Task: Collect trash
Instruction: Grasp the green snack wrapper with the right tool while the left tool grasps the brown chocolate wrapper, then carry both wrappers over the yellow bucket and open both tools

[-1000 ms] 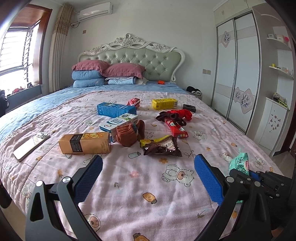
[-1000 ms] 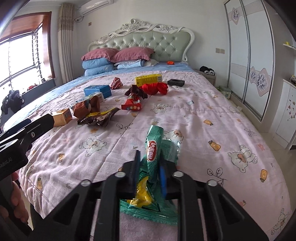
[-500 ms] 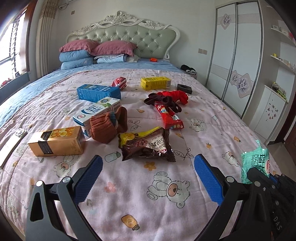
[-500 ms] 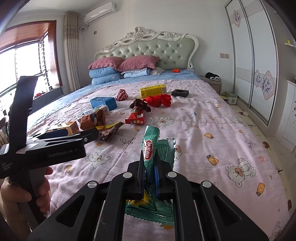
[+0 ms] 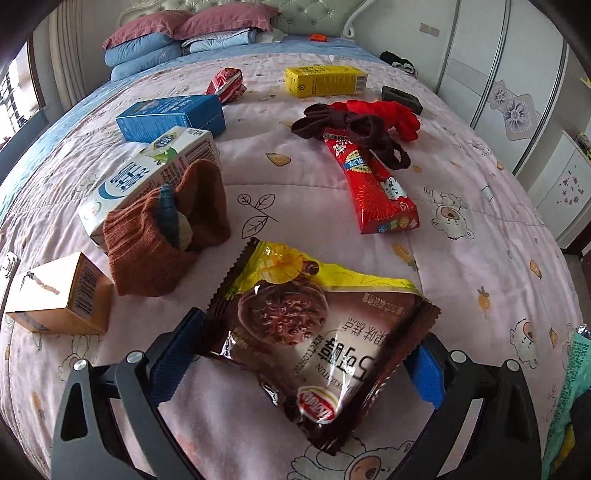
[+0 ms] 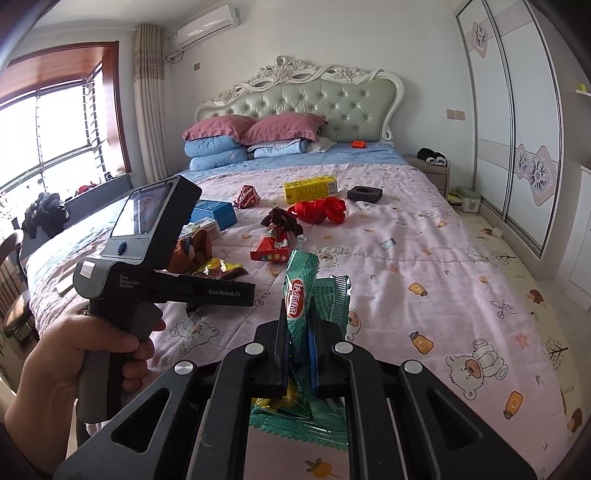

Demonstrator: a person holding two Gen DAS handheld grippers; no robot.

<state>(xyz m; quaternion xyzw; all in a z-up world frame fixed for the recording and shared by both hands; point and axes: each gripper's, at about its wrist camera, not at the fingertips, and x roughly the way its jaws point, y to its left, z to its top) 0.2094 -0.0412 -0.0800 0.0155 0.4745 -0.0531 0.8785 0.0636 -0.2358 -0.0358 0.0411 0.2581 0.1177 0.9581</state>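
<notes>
- Left wrist view: my left gripper [image 5: 295, 363] is tilted down over the pink quilt [image 5: 461, 236], jaws spread wide, nothing clamped. Brown-and-yellow snack bag [image 5: 314, 328] lies flat on the quilt between the two blue pads; its edges overlap both pads in the picture, cannot tell if they touch.
- Same view, places relative to that snack bag: brown knit sock [image 5: 166, 236] just beyond it to the left, leaning on the white-blue milk carton [image 5: 147, 177]; orange carton [image 5: 59, 295] to its left, near the quilt edge; blue box [image 5: 173, 116] farther back behind the milk carton.
- Red snack wrapper [image 5: 373, 184] beyond the snack bag to the right, its far end under the dark brown socks [image 5: 354, 129], red cloth [image 5: 391, 112] touching those. Yellow box [image 5: 325, 81] and crumpled red wrapper [image 5: 225, 85] well behind, toward the pillows [image 5: 184, 33].
- Green wrapper [image 5: 570, 387] shows at the right edge of this view.
- Right wrist view: my right gripper [image 6: 300, 339] is fully closed, pinching the green wrapper [image 6: 301, 291], which stands upright between the pads with its tail hanging below them, above the quilt [image 6: 424, 258].
- Same view: my left hand [image 6: 74, 362] grips the handle of the left gripper left of the green wrapper, its nose over the snack bag [image 6: 218, 269]. Red snack wrapper [image 6: 273, 247] straight beyond the green wrapper; yellow box [image 6: 310, 188] farther back.
</notes>
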